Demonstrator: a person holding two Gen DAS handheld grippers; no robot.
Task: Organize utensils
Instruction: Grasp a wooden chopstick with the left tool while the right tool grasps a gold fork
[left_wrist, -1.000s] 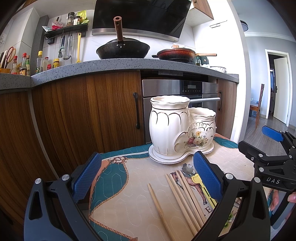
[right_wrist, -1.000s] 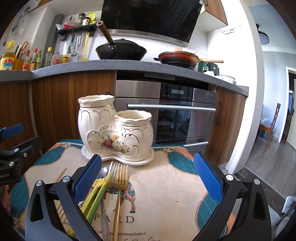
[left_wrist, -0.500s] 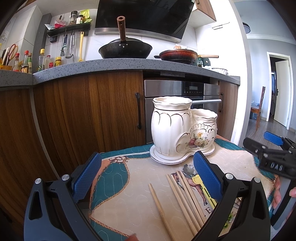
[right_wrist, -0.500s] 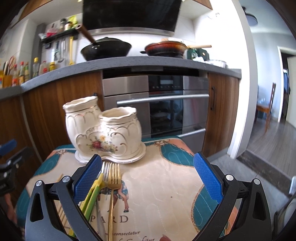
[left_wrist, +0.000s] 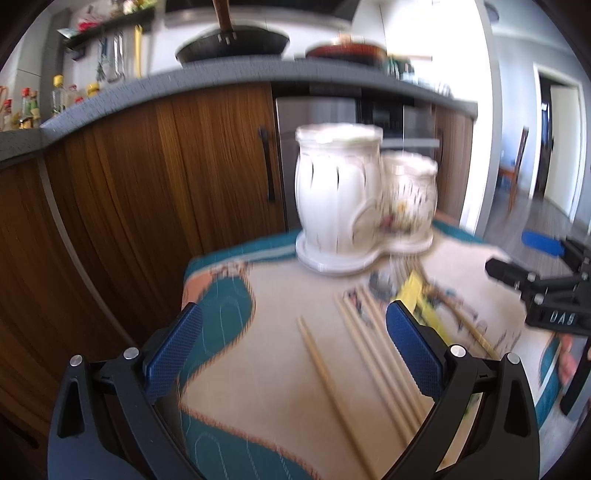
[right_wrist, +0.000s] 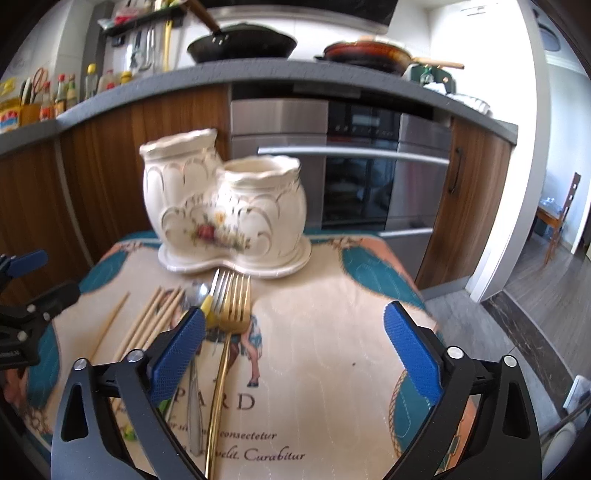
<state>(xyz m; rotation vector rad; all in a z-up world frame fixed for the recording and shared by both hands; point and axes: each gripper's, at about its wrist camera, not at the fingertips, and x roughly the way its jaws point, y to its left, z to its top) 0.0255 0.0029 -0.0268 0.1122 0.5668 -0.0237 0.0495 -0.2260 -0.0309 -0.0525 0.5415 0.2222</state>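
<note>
A white ceramic double-pot holder (left_wrist: 354, 206) with a flower print stands at the far edge of a printed cloth; it also shows in the right wrist view (right_wrist: 229, 218). Several wooden chopsticks (left_wrist: 373, 350) lie on the cloth in front of it, also in the right wrist view (right_wrist: 147, 325). A gold fork (right_wrist: 225, 339), a silver spoon (right_wrist: 194, 295) and a yellow-green utensil (right_wrist: 205, 306) lie beside them. My left gripper (left_wrist: 291, 350) is open above the chopsticks. My right gripper (right_wrist: 293, 347) is open, the fork just inside its left finger.
The cloth-covered table (right_wrist: 332, 369) stands before wooden cabinets (left_wrist: 166, 177) and a steel oven (right_wrist: 354, 177). A counter (right_wrist: 258, 74) above carries a black wok and a red pan. The table's right edge drops to the floor (right_wrist: 535, 314).
Both grippers have risen and tilted down toward the table. The holder and utensils now sit lower and nearer in both views. Nothing has been grasped.
</note>
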